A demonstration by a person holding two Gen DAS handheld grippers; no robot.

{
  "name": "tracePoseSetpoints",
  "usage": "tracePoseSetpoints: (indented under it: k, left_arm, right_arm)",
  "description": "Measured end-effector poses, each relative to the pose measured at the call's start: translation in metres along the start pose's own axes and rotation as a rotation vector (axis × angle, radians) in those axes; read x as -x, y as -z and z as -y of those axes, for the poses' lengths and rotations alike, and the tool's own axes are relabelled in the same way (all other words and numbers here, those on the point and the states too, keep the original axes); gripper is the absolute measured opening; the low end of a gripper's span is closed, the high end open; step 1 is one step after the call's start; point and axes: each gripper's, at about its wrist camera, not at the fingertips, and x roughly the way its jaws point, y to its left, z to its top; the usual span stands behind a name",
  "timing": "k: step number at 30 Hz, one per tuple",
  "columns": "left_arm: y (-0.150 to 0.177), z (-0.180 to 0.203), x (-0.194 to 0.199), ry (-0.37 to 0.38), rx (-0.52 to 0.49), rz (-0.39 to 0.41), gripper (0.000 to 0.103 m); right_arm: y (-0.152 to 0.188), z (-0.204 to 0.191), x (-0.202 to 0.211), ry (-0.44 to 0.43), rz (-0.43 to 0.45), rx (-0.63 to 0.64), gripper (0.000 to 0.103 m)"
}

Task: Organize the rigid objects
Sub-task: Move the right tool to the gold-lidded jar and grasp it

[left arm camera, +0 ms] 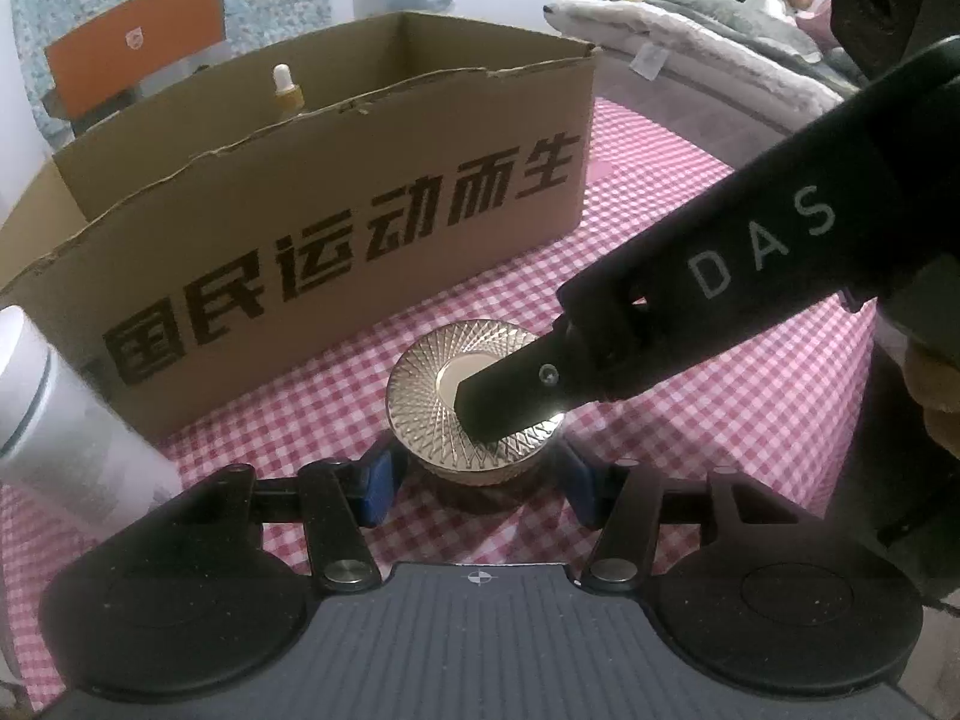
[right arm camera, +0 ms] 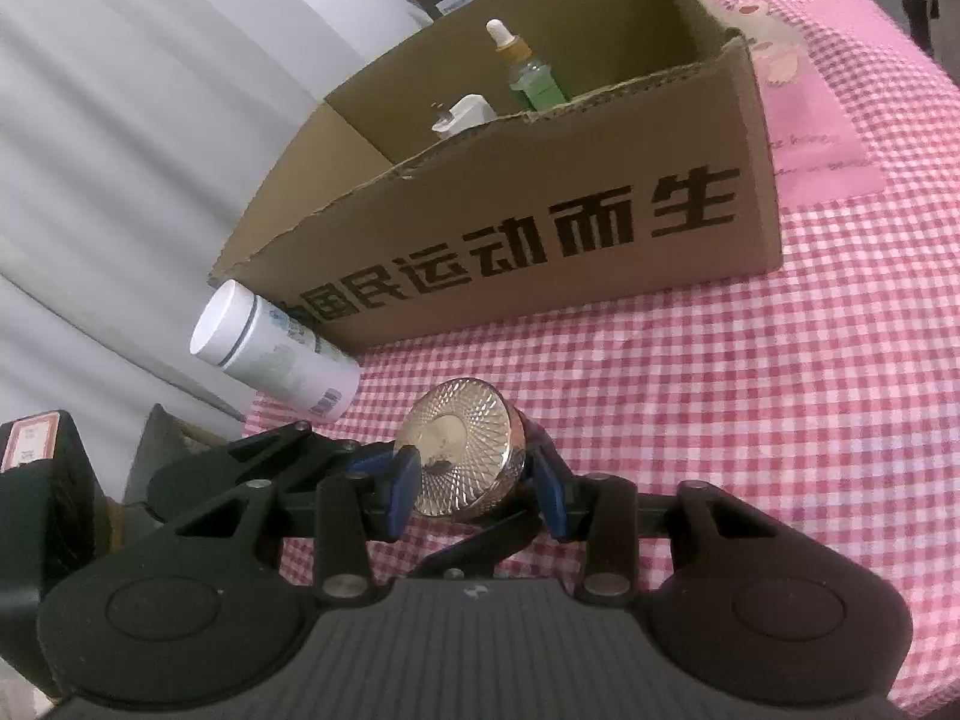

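Note:
A round jar with a gold patterned lid (left arm camera: 444,414) stands on the pink checked cloth in front of a cardboard box (left arm camera: 360,228). My left gripper (left arm camera: 477,480) is open, its blue pads on either side of the jar. My right gripper (right arm camera: 477,489) has its blue pads pressed on the jar's lid (right arm camera: 462,450); one of its fingers (left arm camera: 516,402) lies across the lid in the left wrist view. A white bottle (right arm camera: 276,354) lies on its side by the box's left end. A dropper bottle (right arm camera: 528,72) and a white plug (right arm camera: 465,114) sit inside the box (right arm camera: 540,228).
The pink checked tablecloth (right arm camera: 750,420) spreads to the right of the box. A bed with grey blankets (left arm camera: 720,48) and a person on it lies beyond the table. An orange box (left arm camera: 138,48) stands behind the cardboard box.

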Motion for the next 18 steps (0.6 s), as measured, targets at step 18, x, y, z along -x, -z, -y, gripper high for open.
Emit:
tracePoseSetpoints:
  k: [18]
  left_arm:
    - [-0.011, 0.0, -0.01, -0.007, 0.029, -0.015, 0.056]
  right_arm:
    - [-0.002, 0.01, -0.005, -0.017, 0.008, -0.03, 0.055]
